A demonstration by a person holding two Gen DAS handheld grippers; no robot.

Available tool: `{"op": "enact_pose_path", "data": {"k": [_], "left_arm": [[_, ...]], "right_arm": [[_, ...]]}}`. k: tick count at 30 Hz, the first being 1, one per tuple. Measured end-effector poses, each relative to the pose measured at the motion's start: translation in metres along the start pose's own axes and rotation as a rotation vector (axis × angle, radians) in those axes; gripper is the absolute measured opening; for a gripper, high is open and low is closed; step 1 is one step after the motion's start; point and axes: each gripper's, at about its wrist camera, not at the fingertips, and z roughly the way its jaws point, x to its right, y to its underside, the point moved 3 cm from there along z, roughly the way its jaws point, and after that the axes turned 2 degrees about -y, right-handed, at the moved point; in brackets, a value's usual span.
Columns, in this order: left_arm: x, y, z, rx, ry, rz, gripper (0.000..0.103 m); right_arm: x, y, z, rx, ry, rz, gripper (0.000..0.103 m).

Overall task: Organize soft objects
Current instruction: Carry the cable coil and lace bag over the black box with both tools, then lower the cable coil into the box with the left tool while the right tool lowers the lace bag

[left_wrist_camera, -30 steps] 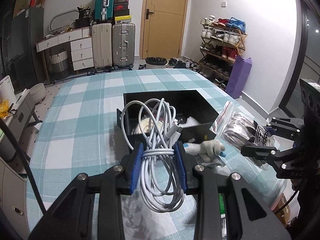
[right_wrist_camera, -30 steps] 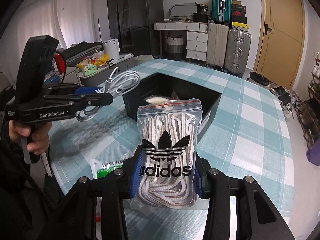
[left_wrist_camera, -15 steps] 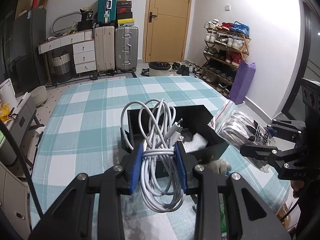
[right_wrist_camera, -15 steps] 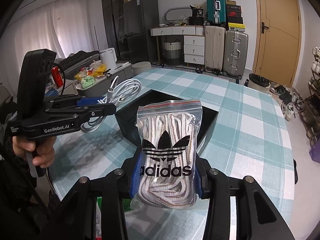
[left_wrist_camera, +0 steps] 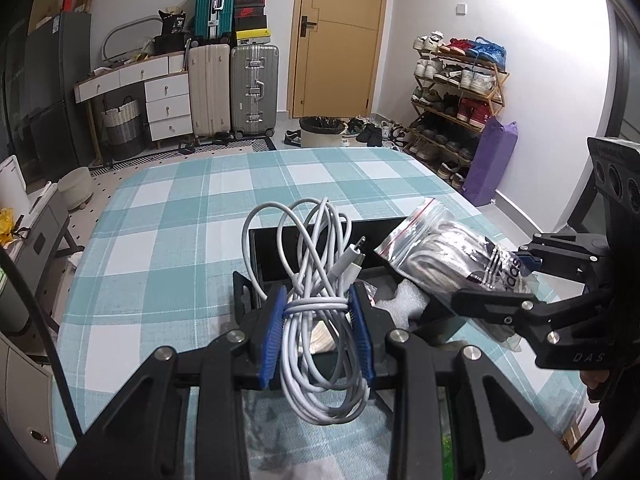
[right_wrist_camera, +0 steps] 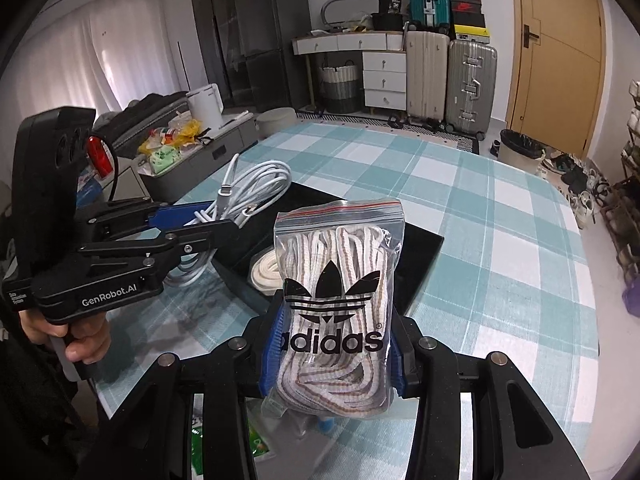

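Note:
My left gripper [left_wrist_camera: 318, 322] is shut on a coiled white charging cable [left_wrist_camera: 316, 280] and holds it over the near edge of an open black box [left_wrist_camera: 304, 240]. My right gripper [right_wrist_camera: 334, 344] is shut on a zip bag of shoelaces with an adidas logo [right_wrist_camera: 336, 288], held above the box's near side. In the left wrist view the bag [left_wrist_camera: 448, 256] hangs over the box's right side. In the right wrist view the left gripper [right_wrist_camera: 200, 220] and its cable [right_wrist_camera: 256, 184] are at the box's [right_wrist_camera: 416, 248] left edge. A white roll [right_wrist_camera: 264, 272] lies inside the box.
The box stands on a teal and white checked tablecloth [left_wrist_camera: 168, 248]. White foam [left_wrist_camera: 408, 300] lies in the box. Green packets [right_wrist_camera: 256, 440] lie on the table below my right gripper. Suitcases [left_wrist_camera: 232, 88] and a shoe rack [left_wrist_camera: 456, 92] stand beyond the table.
Both grippers have moved forward and closer over the black box with their loads. The small plush figure in front of the box is no longer in view.

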Motion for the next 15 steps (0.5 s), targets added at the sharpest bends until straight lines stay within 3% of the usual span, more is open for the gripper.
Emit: {"op": "enact_pose_path", "data": {"k": [15], "left_arm": [[-0.001,-0.007,0.033,-0.038,-0.027,0.005,0.031]], "right_arm": [[0.002,-0.022,0.041,-0.072,0.043,-0.093,0.042]]}}
